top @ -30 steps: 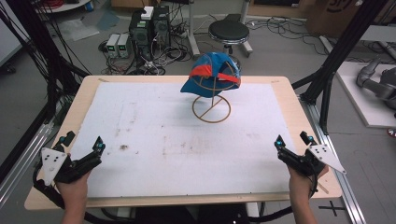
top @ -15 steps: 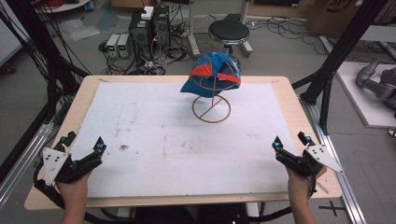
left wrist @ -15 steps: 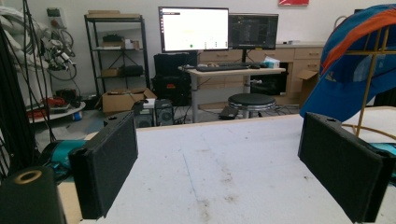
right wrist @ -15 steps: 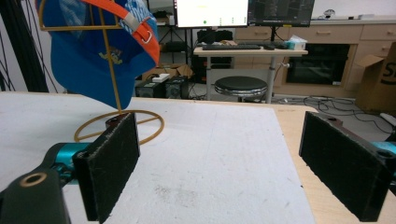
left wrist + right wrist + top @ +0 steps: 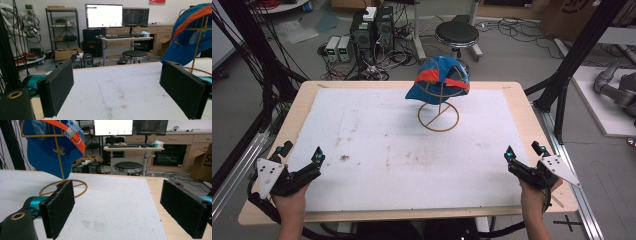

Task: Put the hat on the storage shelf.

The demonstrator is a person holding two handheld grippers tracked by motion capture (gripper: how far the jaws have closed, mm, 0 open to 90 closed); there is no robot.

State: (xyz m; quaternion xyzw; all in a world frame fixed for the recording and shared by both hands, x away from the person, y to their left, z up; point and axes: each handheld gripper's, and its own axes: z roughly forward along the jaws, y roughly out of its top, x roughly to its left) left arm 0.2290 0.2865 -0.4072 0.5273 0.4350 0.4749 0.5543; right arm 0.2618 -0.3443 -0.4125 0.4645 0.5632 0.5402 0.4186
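Lab floor with computer towers (image 5: 371, 31) and round stool (image 5: 456, 35) beyond far edge of wooden counter (image 5: 312, 97), topped with stained white mat (image 5: 377, 145).

Left tool (image 5: 301, 159) at near left corner of counter, gripped by hand (image 5: 289, 202); jaws spread wide, pinching nothing, pointing forward and inward over mat. Seen along left tool (image 5: 120, 82): bare mat between pads, blue cap (image 5: 190, 37) ahead and to right of right pad, not touching.

Blue cap (image 5: 439, 80) with orange band resting on gold wire stand (image 5: 439, 117), far of centre, well apart from both tools; brim pointing toward left side of counter. Ring base of stand flat on mat.

Right tool (image 5: 523, 154) at near right corner of counter, gripped by hand (image 5: 534, 197); jaws spread wide, pinching nothing. Seen along right tool (image 5: 117, 205): blue cap (image 5: 52, 147) and gold wire stand (image 5: 62, 186) ahead and left, beyond left pad; mat edge and bare wood under right pad. Desk with two monitors (image 5: 113, 127) against back wall.
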